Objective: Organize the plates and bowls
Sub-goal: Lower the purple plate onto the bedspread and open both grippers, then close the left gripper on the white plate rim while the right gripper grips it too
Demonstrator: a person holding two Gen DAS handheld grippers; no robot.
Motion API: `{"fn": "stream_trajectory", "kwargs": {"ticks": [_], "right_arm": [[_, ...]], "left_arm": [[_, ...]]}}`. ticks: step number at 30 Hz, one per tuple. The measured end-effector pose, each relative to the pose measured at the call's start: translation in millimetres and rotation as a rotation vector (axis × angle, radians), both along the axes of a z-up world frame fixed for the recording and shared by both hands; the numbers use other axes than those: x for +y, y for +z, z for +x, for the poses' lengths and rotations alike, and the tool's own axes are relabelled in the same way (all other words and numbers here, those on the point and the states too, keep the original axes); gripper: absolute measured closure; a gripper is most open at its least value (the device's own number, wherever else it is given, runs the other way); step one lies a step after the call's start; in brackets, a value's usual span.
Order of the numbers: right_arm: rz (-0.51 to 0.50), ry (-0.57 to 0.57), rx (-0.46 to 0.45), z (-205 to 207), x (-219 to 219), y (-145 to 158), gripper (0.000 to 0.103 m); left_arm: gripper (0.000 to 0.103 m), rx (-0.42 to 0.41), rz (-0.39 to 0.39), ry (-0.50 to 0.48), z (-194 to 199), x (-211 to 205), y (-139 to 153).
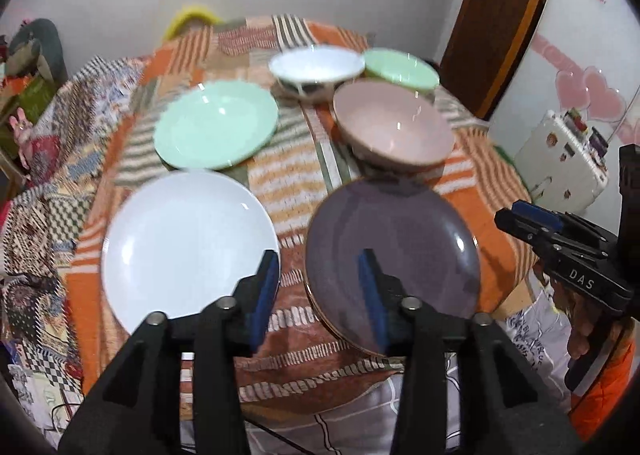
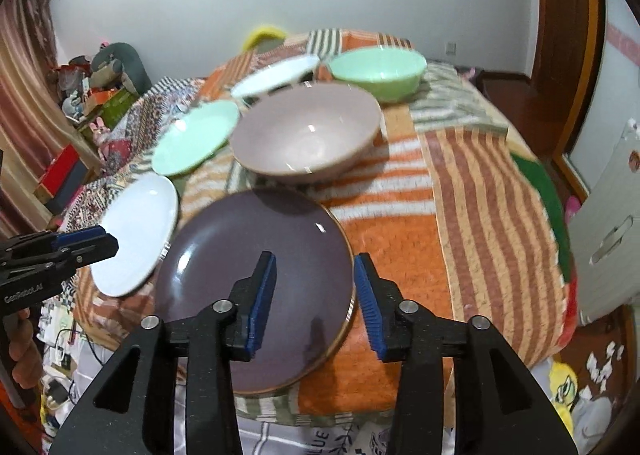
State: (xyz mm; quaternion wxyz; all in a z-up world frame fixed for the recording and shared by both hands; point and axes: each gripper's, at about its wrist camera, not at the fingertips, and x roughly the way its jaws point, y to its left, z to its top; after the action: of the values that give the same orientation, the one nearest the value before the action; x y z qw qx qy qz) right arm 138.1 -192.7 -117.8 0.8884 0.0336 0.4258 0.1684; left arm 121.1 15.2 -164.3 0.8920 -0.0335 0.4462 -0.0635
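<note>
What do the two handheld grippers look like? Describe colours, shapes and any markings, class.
Both are matte black plastic. The left gripper and right gripper each have two angular fingers lined with ribbed blue pads and silver pivot bolts. White lettering marks their sides: "DAS" on the right, "GenRobot.AI" on the left.

We hold both grippers up, nothing gripped. Left gripper [image 1: 320, 291] has its jaws spread wide, blue pads [image 1: 264, 295] facing each other. Right gripper [image 2: 316, 295] likewise parted, blue pads [image 2: 262, 295] clear of contact. From the left wrist view, right gripper [image 1: 560, 243] sits off to the right, our hand [image 1: 580, 319] wrapped on its handle. From the right wrist view, left gripper [image 2: 56, 251] pokes in from the left.
</note>
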Motion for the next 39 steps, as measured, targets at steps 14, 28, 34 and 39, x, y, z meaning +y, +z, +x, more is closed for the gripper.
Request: {"fn": "stream_trajectory", "kwargs": {"ticks": [14,28,34,39], "right_arm": [[0.019,0.09,-0.149,-1.8,60.0,38.1,0.029],[0.0,0.207,-0.104,21.1,131.1,15.2,0.029],[-0.022,0.237,-0.046,37.3,151.5,-7.5,0.029],[-0.046,0.266,-0.001,47.9,165.0,-24.5,0.029]], "left_arm": [[0.034,-0.148,0.006,0.149,-30.3,67.5,35.1],[0.032,-0.061,0.035,0.313,-29.7,153.5,-9.6],[0.032,-0.001,0.013,0.334,-14.2,173.9,-40.2],[0.033,0.04,-0.028,0.344,-5.1,188.2,-66.2]]}}
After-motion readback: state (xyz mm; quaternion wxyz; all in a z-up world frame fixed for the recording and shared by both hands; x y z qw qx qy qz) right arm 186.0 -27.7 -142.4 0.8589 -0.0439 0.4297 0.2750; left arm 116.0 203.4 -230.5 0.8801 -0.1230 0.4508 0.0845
